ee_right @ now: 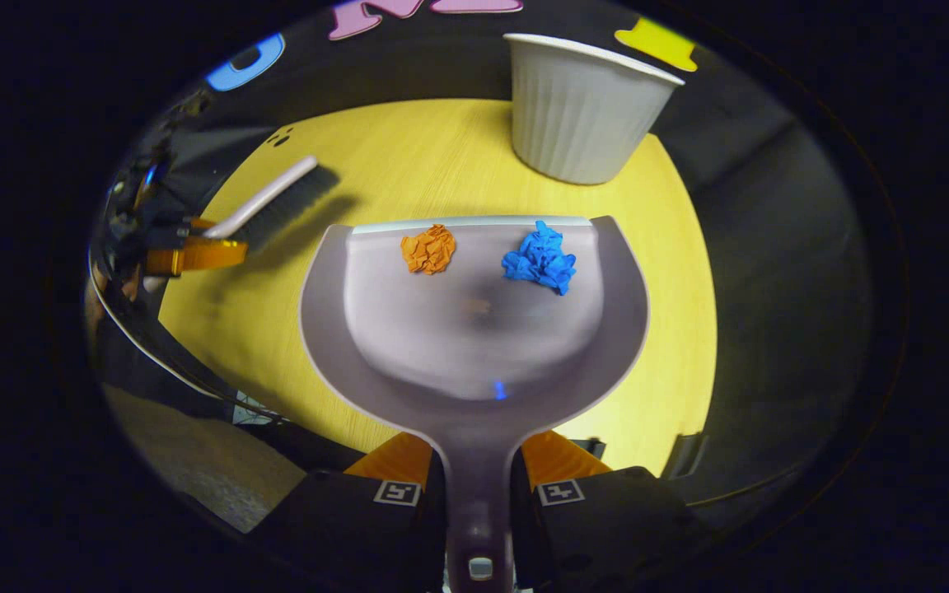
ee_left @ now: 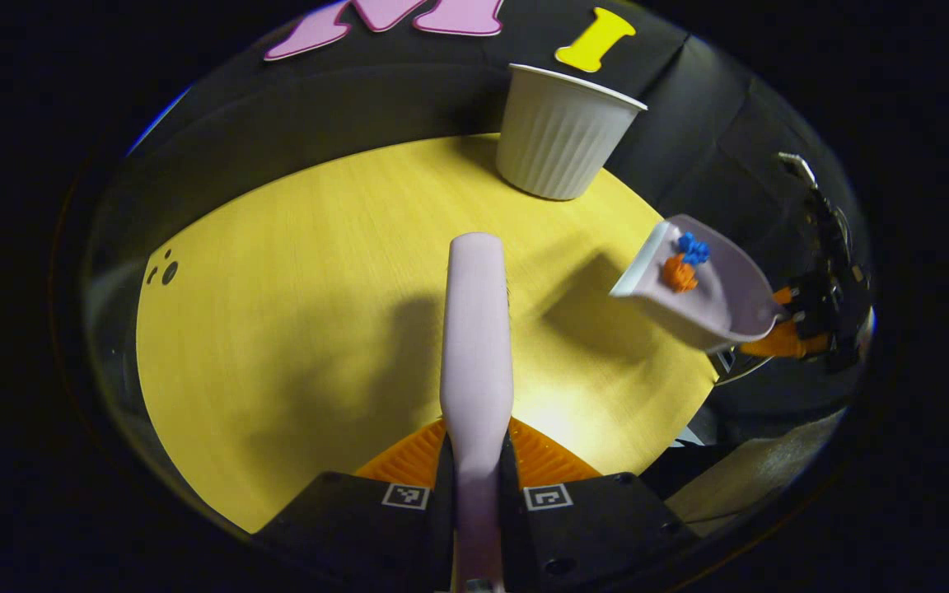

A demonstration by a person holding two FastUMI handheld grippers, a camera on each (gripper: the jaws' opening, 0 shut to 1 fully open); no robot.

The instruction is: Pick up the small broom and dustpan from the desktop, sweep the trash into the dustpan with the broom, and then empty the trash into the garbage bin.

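L gripper [ee_left: 476,469] jaws clamped on broom [ee_left: 477,329] handle, broom pointing fwd over yellow round tabletop [ee_left: 277,329], bristles facing down. R gripper [ee_right: 475,486] jaws clamped on dustpan [ee_right: 474,329] handle, pan held above table, lip toward ribbed white garbage bin [ee_right: 586,107] at far table edge. In pan near lip: orange paper wad [ee_right: 428,249] and blue paper wad [ee_right: 540,259], apart from each other. From left gripper view, dustpan sits off to right, tilted, just short of bin.
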